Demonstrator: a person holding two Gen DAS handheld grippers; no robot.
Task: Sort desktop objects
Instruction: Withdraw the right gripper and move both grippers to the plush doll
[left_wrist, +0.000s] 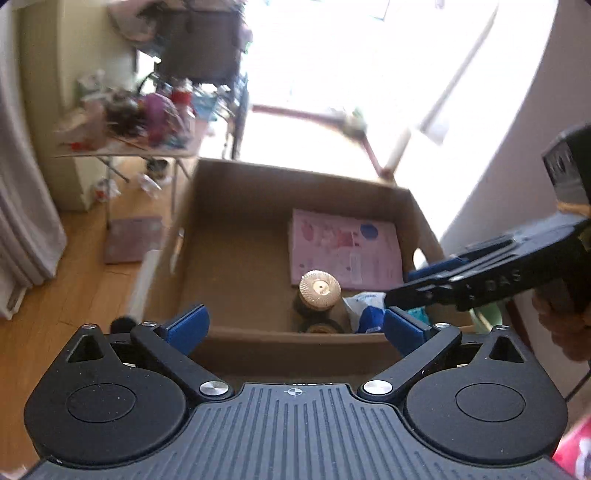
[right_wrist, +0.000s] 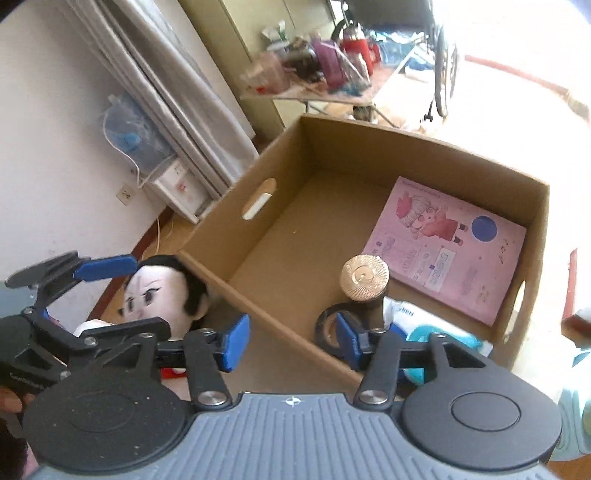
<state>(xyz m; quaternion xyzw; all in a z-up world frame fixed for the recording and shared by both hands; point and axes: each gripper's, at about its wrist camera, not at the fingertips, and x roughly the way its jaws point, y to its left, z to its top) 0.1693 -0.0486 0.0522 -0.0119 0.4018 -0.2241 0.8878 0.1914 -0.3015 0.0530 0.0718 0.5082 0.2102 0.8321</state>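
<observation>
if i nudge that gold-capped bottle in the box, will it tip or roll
The gold-capped bottle probably tips easily: it stands upright, tall and narrow, with a wide cap on top. Once down, its round body would likely roll across the bare floor of the cardboard box.

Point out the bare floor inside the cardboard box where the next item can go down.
The cardboard box floor is bare along the wall with the handle slot, from the near wall to the far corner, beside the pink sheet. The near corner is crowded: gold-capped bottle, tape roll, white packet.
</observation>
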